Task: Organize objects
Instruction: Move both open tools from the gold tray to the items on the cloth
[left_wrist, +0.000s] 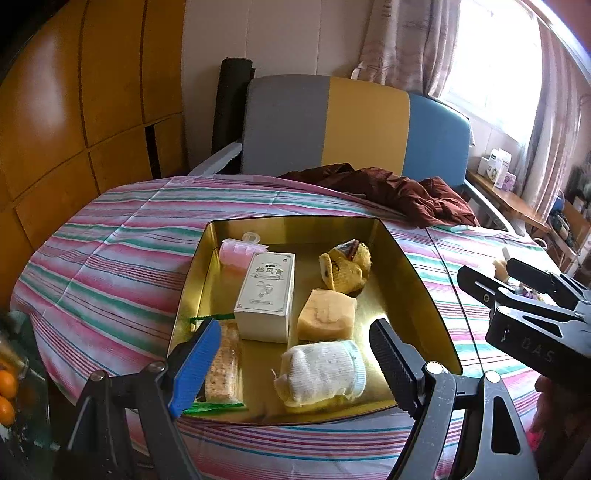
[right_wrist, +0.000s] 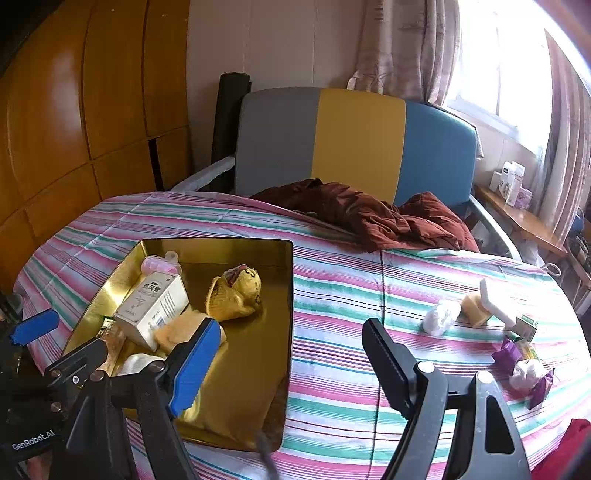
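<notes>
The gold tray (left_wrist: 413, 266) sits on the striped tablecloth (right_wrist: 332, 295), partly filled – box (left_wrist: 266, 295), socks, soap. Both the left gripper (left_wrist: 295, 354) and right gripper (right_wrist: 288, 354) are held wide, nothing between them. The loose white bundle (right_wrist: 439, 317) – well apart from the tray – should be approached squarely and pinched mid-body.

A: What lies beyond your grippers?
B: A table under a striped cloth (right_wrist: 332, 295) stretches ahead of you. Past it, a crumpled dark red garment (right_wrist: 373, 218) rests at the far edge.
A: And behind that?
B: A grey, yellow and blue chair back (left_wrist: 354, 125), wooden cabinets (left_wrist: 74, 110) left, curtains (right_wrist: 402, 48) right.
</notes>
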